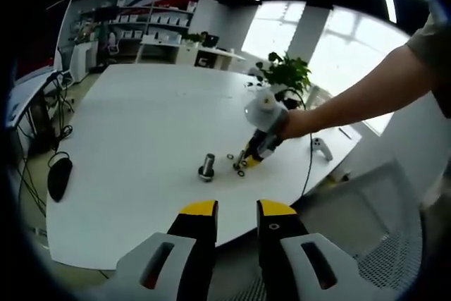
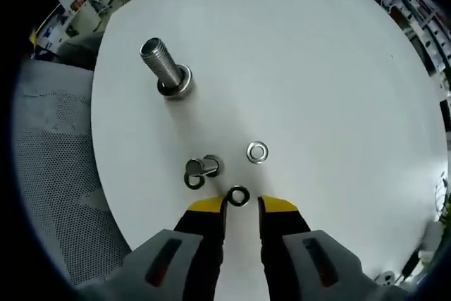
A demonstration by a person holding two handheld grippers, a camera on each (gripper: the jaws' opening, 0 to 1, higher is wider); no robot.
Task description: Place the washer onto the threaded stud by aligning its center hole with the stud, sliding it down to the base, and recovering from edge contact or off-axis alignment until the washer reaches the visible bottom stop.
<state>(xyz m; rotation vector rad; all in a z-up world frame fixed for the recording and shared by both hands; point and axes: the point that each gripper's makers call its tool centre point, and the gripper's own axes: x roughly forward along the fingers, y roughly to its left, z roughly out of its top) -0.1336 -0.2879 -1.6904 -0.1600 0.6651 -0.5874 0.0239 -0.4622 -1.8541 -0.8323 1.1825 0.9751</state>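
A threaded steel stud (image 2: 168, 68) stands upright on its round base on the white table (image 2: 317, 68). Nearer me lie loose washers: a bright one (image 2: 257, 151), two overlapping ones (image 2: 198, 171), and a dark one (image 2: 239, 196) flat on the table just ahead of my right gripper (image 2: 242, 208). That gripper is open, its yellow tips on either side of the dark washer. From the left gripper view, the stud (image 1: 206, 167) stands just left of the right gripper (image 1: 242, 163), held low over the washers (image 1: 240, 171) by a person's arm. My left gripper (image 1: 237, 209) hangs open and empty off the table's near edge.
A black mouse (image 1: 59, 176) lies at the table's left edge and a white game controller (image 1: 321, 147) with a cable at the right. A potted plant (image 1: 289, 72) stands behind. Mesh chairs (image 2: 56, 174) (image 1: 380, 244) sit beside the table edge.
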